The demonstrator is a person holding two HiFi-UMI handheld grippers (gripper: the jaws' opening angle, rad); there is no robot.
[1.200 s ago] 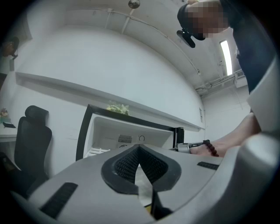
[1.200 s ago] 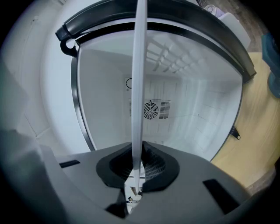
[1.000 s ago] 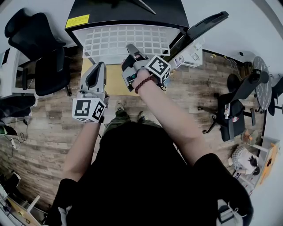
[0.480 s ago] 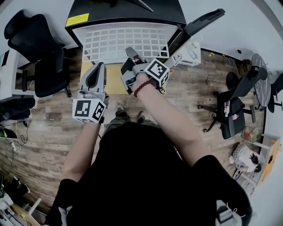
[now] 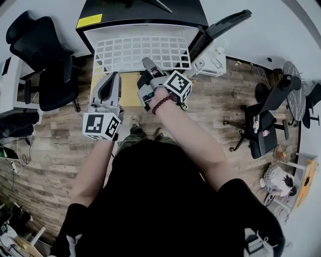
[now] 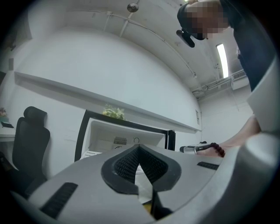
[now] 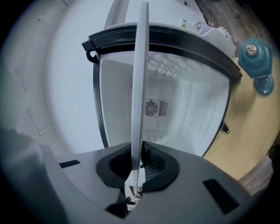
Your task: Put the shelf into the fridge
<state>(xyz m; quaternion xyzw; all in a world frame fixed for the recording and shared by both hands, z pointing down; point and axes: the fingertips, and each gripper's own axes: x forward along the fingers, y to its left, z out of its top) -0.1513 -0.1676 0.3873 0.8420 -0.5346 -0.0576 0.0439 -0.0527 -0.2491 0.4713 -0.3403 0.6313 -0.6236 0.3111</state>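
The white grid shelf [image 5: 140,50] lies flat, sticking out of the open black fridge [image 5: 145,12] at the top of the head view. My right gripper [image 5: 147,65] is shut on the shelf's near edge. In the right gripper view the shelf [image 7: 141,87] shows edge-on, running from between the pads of the right gripper [image 7: 138,168] into the white fridge interior [image 7: 175,109]. My left gripper [image 5: 113,76] hovers left of the right one, in front of the shelf, shut with nothing in it. Its jaws [image 6: 139,153] meet, with the fridge [image 6: 113,135] beyond.
The fridge door [image 5: 220,27] stands open to the right. A yellow mat [image 5: 128,90] lies on the wood floor before the fridge, and a blue object [image 7: 256,61] rests on it. Black office chairs stand at the left [image 5: 45,60] and right [image 5: 271,115].
My right gripper and the shelf have shifted slightly toward the fridge opening. The left gripper has barely moved.
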